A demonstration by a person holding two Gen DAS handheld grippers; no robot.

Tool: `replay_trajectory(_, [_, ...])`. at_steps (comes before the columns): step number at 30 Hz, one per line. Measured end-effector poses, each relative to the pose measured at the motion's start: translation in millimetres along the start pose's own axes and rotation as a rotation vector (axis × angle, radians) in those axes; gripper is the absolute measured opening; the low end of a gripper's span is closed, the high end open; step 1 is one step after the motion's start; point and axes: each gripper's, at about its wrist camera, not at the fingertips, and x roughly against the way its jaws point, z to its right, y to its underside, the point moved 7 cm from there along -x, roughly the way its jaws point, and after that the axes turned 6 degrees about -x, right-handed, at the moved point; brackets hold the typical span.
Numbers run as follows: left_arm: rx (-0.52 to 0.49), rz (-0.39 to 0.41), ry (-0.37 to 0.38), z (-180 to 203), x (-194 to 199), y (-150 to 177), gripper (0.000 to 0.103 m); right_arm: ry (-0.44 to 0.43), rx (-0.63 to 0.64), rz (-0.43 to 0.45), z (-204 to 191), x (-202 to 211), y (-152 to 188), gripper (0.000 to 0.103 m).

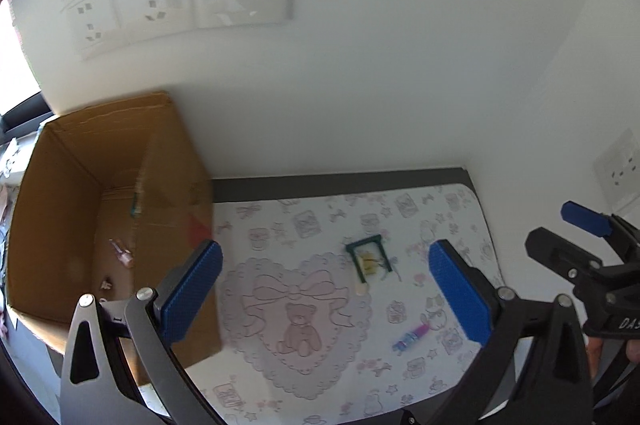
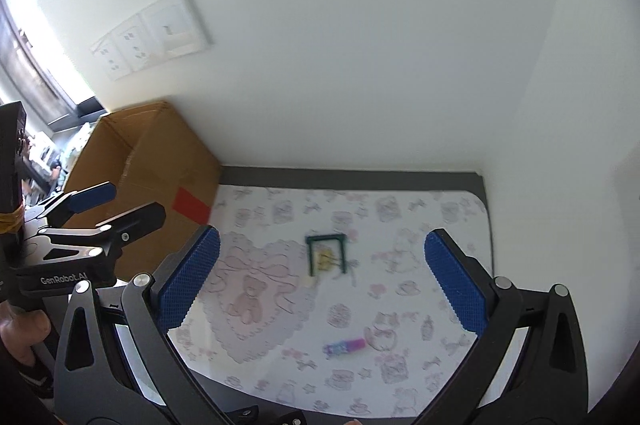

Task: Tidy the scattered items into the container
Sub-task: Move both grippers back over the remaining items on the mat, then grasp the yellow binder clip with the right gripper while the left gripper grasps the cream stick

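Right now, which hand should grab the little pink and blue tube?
Probably the right gripper: it is open, and the pink and blue tube lies on the mat's right side, far from the cardboard box.

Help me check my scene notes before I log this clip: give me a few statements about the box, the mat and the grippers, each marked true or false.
1. The brown cardboard box stands open at the mat's left edge. True.
2. The small green-framed item lies inside the box. False: it lies on the white printed mat.
3. The left gripper is shut on the pink and blue tube. False: its jaws are wide apart and empty; the tube lies on the mat.
4. The right gripper is open. True.
5. Small pinkish items lie in the box. True.
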Motion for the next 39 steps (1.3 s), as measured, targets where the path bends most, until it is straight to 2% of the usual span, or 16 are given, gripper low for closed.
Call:
replay_trajectory(5, [-0.013, -0.048, 0.042, 19, -21, 11, 0.103, 0.024, -0.030, -0.036, 27, -6, 15, 0.103])
replay_trajectory(10, [-0.015, -0.104, 0.035, 25, -41, 26, 0.103, 0.030, -0.049, -0.073, 45, -16, 28, 0.103])
replay_trajectory(23, [-0.010, -0.194, 0.025, 25, -80, 49, 0.103, 0.009, -0.041, -0.151, 52, -52, 41, 0.102])
replay_trajectory(27, [-0.013, -0.240, 0.027, 27, -103, 63, 0.103, 0.022, -0.042, -0.197, 56, -72, 48, 0.093])
replay_trajectory(30, [-0.011, -0.268, 0.032, 29, -119, 73, 0.103, 0.024, -0.039, -0.235, 58, -89, 54, 0.081])
replay_trajectory(35, [-0.003, -0.314, 0.031, 31, -147, 88, 0.103, 0.022, -0.031, -0.304, 60, -118, 65, 0.069])
replay_trajectory(39, [0.007, -0.343, 0.039, 33, -165, 95, 0.102, 0.002, -0.024, -0.356, 56, -141, 75, 0.055])
